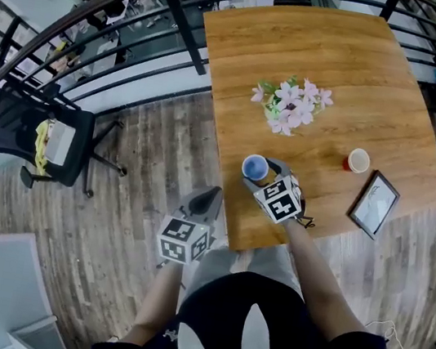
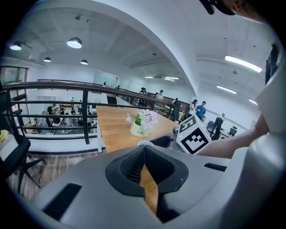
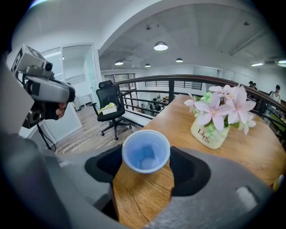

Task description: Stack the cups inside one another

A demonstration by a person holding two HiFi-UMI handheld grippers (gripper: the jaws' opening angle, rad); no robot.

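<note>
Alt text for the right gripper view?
A blue cup sits upright between the jaws of the right gripper, pads against its sides, over a wooden table. Pink flowers in a pot stand beyond; the left gripper shows upper left.

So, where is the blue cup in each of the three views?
Head view: blue cup just below centre, below the flower pot.
Left gripper view: only its rim shows, mid-picture, under the flower pot.
Right gripper view: blue cup central, between the jaws.
Shared landmark: the flower pot.
</note>
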